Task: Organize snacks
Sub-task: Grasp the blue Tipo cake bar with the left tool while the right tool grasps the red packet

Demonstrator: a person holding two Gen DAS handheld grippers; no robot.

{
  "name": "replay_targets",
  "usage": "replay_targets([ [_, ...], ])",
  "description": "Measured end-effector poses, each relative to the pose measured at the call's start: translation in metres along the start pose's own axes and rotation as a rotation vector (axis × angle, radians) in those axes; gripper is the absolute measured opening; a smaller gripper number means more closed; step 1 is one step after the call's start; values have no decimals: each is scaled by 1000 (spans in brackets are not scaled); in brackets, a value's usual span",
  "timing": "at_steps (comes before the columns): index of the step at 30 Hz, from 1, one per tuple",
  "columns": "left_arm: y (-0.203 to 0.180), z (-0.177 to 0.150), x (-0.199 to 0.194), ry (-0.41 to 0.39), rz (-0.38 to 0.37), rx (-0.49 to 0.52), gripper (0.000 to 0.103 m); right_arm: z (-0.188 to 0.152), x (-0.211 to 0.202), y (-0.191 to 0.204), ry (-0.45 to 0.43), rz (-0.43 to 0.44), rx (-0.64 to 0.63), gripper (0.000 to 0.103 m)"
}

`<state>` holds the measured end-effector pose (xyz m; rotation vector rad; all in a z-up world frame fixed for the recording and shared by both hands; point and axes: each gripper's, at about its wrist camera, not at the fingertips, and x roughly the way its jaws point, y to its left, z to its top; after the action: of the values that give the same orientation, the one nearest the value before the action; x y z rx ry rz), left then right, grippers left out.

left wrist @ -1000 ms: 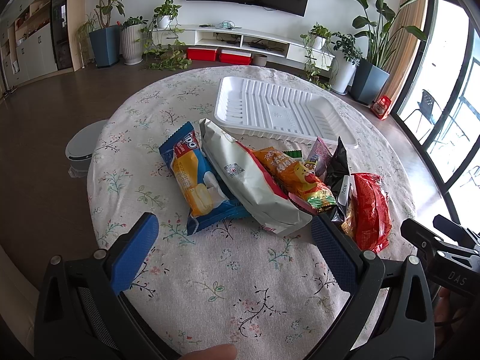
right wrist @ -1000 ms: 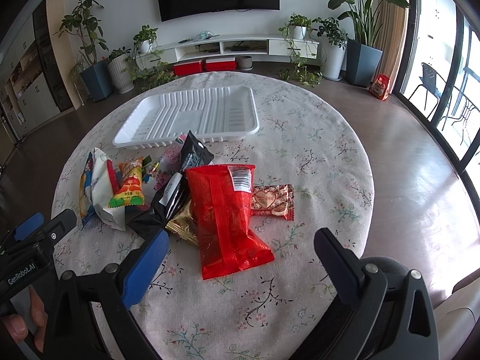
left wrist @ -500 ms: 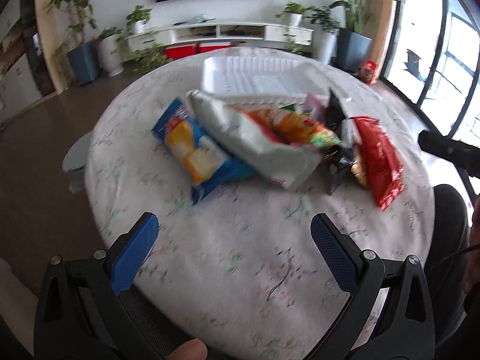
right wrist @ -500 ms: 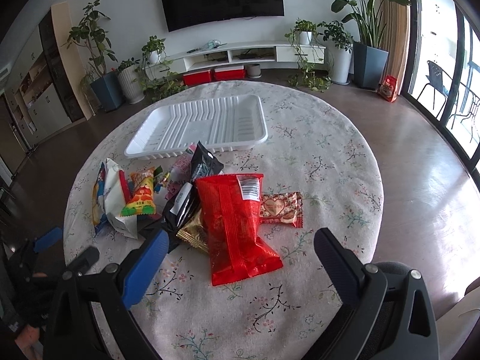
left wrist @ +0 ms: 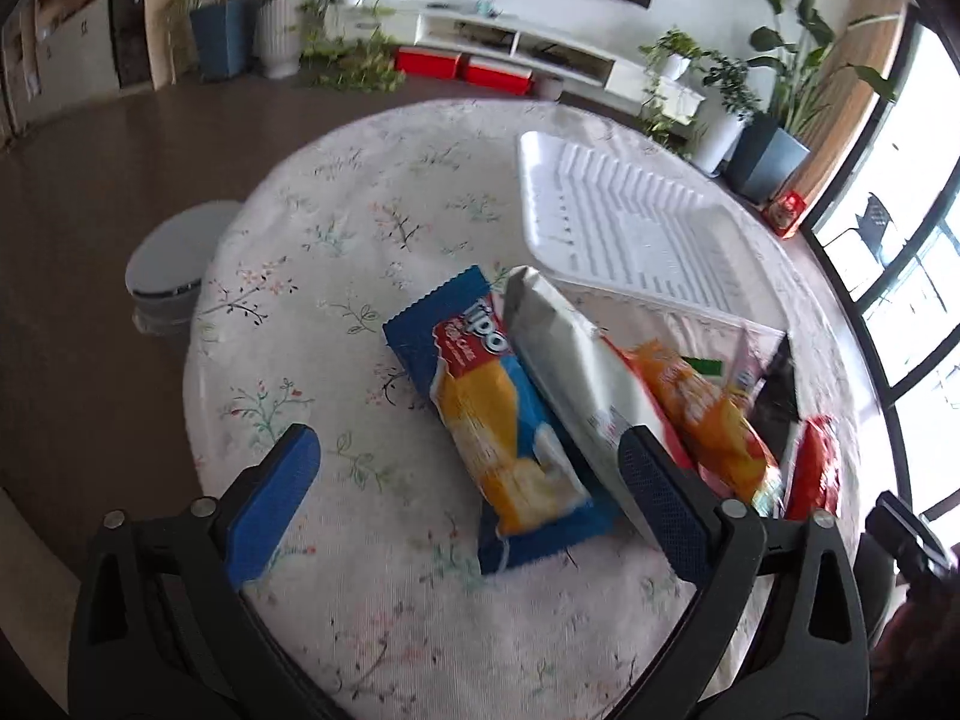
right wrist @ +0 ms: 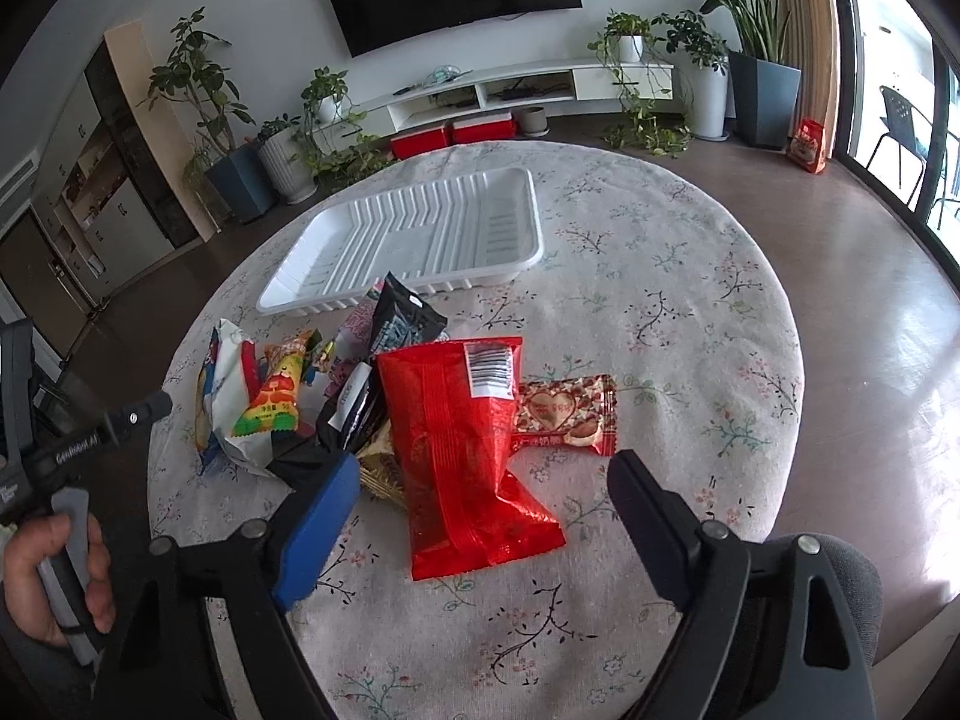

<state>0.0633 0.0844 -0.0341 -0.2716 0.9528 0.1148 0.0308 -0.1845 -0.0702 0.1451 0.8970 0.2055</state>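
A pile of snack packs lies on the round floral table. In the left wrist view a blue Tipo pack (left wrist: 510,420) lies nearest, with a white bag (left wrist: 576,366) and an orange pack (left wrist: 714,420) to its right. My left gripper (left wrist: 468,498) is open and empty, just above the blue pack's near end. In the right wrist view a red bag (right wrist: 468,450) lies in front, with a small heart-print pack (right wrist: 564,414) to its right and a black pack (right wrist: 396,324) behind. My right gripper (right wrist: 474,522) is open and empty over the red bag. A white ribbed tray (right wrist: 420,240) stands empty behind the pile.
The tray also shows in the left wrist view (left wrist: 630,228). A white round stool (left wrist: 174,258) stands on the floor left of the table. The left gripper's handle and the hand holding it (right wrist: 60,540) show at the left edge of the right wrist view. Plants and a TV shelf line the far wall.
My left gripper has swung left and come closer to the blue pack. My right gripper has edged forward over the red bag. Nothing on the table has moved.
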Motion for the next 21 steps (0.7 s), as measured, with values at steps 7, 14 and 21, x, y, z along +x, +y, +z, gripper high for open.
replay_targets([
  [7, -2, 4, 36, 93, 15, 0, 52, 13, 10, -15, 43, 28, 10, 82],
  [14, 0, 5, 53, 144, 17, 9, 43, 17, 17, -19, 74, 45, 3, 81],
  [21, 2, -1, 44, 138, 9, 69, 27, 20, 17, -23, 80, 36, -2, 81],
])
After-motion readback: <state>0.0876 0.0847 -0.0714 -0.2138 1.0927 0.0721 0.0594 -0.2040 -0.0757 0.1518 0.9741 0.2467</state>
